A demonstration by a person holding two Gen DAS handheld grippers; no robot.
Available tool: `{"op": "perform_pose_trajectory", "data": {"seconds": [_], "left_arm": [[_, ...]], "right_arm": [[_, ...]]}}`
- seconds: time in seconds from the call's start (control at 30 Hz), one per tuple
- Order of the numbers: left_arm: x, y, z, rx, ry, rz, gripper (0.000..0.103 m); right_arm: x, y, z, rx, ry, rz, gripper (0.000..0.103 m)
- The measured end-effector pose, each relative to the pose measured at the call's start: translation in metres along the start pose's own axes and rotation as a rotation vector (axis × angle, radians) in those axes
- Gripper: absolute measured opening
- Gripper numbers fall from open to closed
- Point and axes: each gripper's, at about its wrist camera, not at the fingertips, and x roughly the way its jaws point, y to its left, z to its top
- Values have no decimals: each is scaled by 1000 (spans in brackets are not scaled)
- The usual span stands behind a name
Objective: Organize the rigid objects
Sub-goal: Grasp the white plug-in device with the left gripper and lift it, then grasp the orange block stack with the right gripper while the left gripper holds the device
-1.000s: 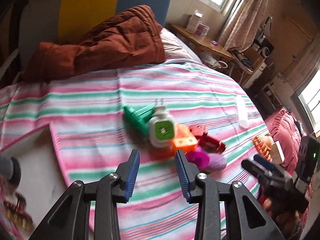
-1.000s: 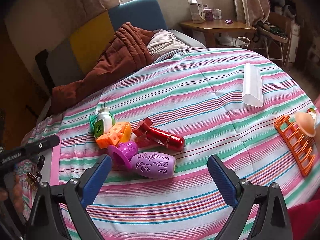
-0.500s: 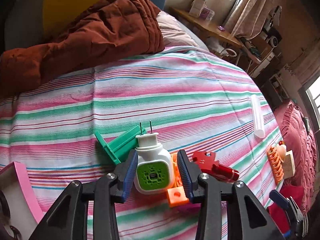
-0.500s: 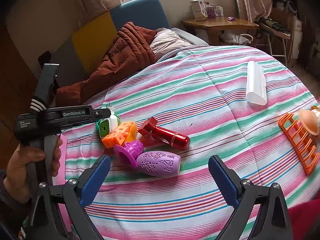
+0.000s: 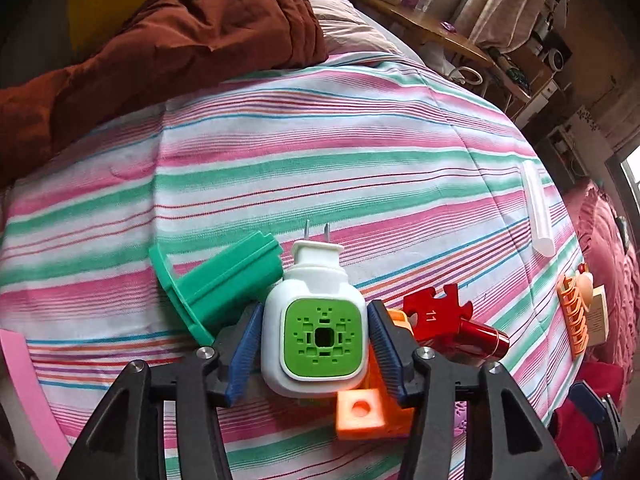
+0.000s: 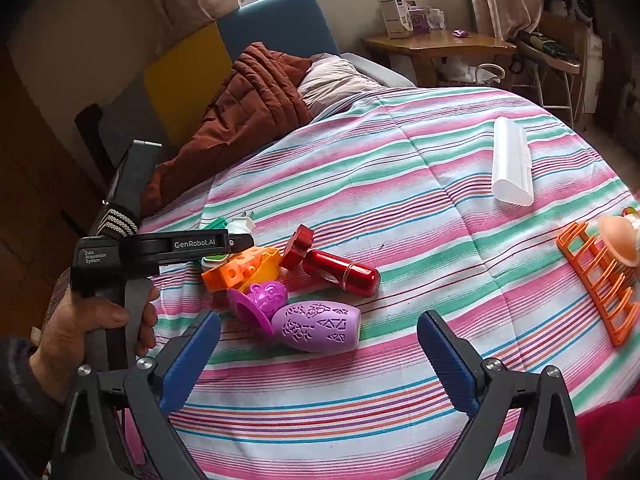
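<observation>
Left gripper (image 6: 236, 242) body reads "GenRobot.AI", "Data Acquisition System"; red puzzle piece (image 5: 438, 312) marked "11". Vs 1 s ago: left gripper lowered onto pile on striped bedspread (image 5: 320, 168); jaws just opened, straddling white/green plug (image 5: 316, 332), no visible grip. Right gripper (image 6: 318, 352) wide, empty.

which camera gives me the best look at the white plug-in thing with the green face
The left wrist view. The white plug-in fills the centre there between the left gripper pads, green face and both prongs clear. In the right wrist view the left gripper's body hides most of it; only a white and green sliver shows.
</observation>
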Motion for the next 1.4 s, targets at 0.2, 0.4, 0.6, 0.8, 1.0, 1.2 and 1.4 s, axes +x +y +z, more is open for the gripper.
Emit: {"op": "perform_pose_trajectory", "data": {"seconds": [0.2, 0.4, 0.6, 0.8, 1.0, 1.2, 1.4], "left_arm": [[1, -3, -21, 61, 17, -11, 53], [-23, 7, -61, 36, -35, -29, 53], [-52, 26, -112, -38, -92, -35, 53], [-66, 29, -153, -86, -112, -36, 53], [-78, 12, -197, -59, -121, -33, 53], [-77, 4, -205, -29, -144, -33, 53], [-73, 1, -204, 5, -144, -8, 53]], "right_arm": [[0, -4, 0, 17, 3, -7, 99], [0, -8, 1, 35, 4, -7, 99], [4, -18, 0, 98, 26, 18, 99], [5, -11, -2, 78, 32, 42, 97], [5, -3, -5, 39, 37, 51, 91], [7, 4, -8, 15, 55, 93, 68], [7, 33, -16, -117, 75, 151, 55]]}}
